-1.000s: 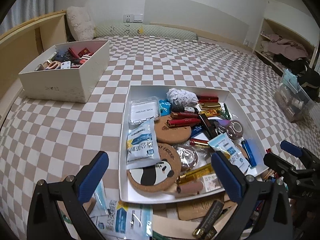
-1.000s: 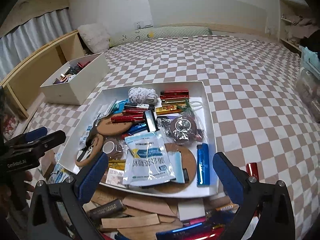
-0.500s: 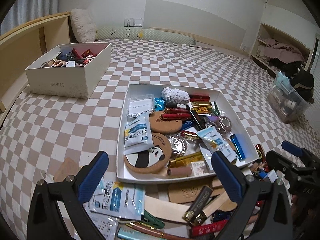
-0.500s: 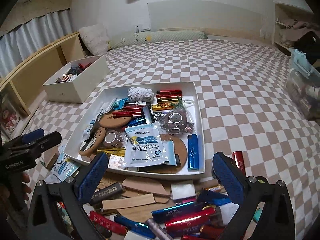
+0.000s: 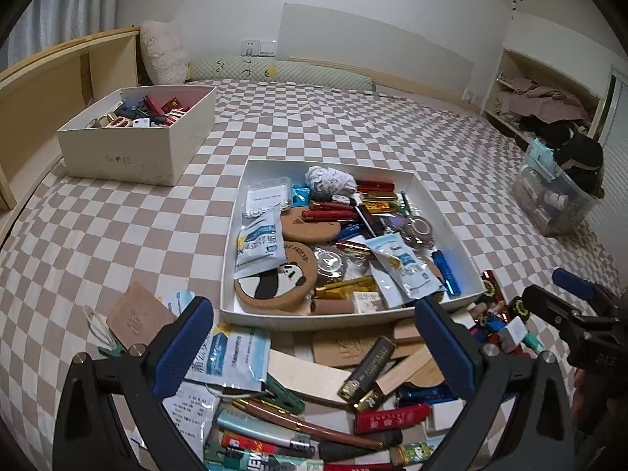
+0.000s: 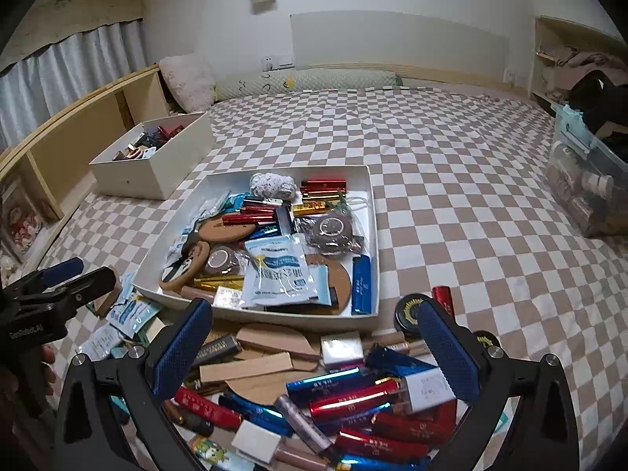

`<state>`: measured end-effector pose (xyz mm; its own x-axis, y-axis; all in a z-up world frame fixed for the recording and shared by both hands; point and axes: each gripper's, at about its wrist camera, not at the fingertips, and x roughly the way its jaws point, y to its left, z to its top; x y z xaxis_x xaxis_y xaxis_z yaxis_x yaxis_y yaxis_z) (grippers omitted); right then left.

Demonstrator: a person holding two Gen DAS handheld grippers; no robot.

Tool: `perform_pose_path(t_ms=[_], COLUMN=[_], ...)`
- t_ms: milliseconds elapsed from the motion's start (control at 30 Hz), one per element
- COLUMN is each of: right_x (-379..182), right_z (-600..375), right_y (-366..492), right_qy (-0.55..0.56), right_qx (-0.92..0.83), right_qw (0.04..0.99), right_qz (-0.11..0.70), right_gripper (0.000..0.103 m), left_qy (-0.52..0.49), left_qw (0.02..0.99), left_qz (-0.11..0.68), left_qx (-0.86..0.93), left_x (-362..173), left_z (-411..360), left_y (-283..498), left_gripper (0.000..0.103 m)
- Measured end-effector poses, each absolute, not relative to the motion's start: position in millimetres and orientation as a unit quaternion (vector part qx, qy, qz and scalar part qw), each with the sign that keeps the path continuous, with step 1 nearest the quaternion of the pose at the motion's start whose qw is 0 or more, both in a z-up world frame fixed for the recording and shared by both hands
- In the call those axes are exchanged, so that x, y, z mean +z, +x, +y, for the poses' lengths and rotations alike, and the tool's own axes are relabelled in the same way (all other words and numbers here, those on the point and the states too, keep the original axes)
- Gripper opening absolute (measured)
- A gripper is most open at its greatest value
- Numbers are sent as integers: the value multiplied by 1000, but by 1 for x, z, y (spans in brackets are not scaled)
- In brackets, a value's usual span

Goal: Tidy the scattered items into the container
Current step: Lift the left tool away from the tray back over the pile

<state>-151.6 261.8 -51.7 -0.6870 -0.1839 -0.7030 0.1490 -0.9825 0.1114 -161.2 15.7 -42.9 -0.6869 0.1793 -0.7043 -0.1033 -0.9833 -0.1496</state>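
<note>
A shallow white tray on the checkered bed holds cork coasters, sachets, lighters and tubes. In front of it lies a heap of scattered items: a blue-white sachet, a dark lighter, wooden slats, red and blue tubes. My left gripper hangs open above the heap's left part. Over the right part, my right gripper is open too, nothing held. Each gripper shows at the other view's edge, the right gripper and the left gripper.
A cream box with small items sits at the back left by a wooden bed frame. A clear plastic bin stands at the right. A hand holds the left gripper's handle.
Both grippers have pulled back and risen from the tray, so the scattered heap in front of it has come into view. Both stay open.
</note>
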Motion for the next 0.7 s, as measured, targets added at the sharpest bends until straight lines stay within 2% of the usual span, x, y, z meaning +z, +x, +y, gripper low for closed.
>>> perform_pose_path(t_ms=[700], right_x=[-50], right_z=[271], right_y=[-106], right_qy=[380], right_qx=[-922], right_qw=[81], right_qz=[-5], right_gripper=[103], left_qy=[-371], left_qw=[75], left_qz=[-30], left_qx=[925], left_x=[-39], left_z=[18], left_y=[-117], left_gripper=[103])
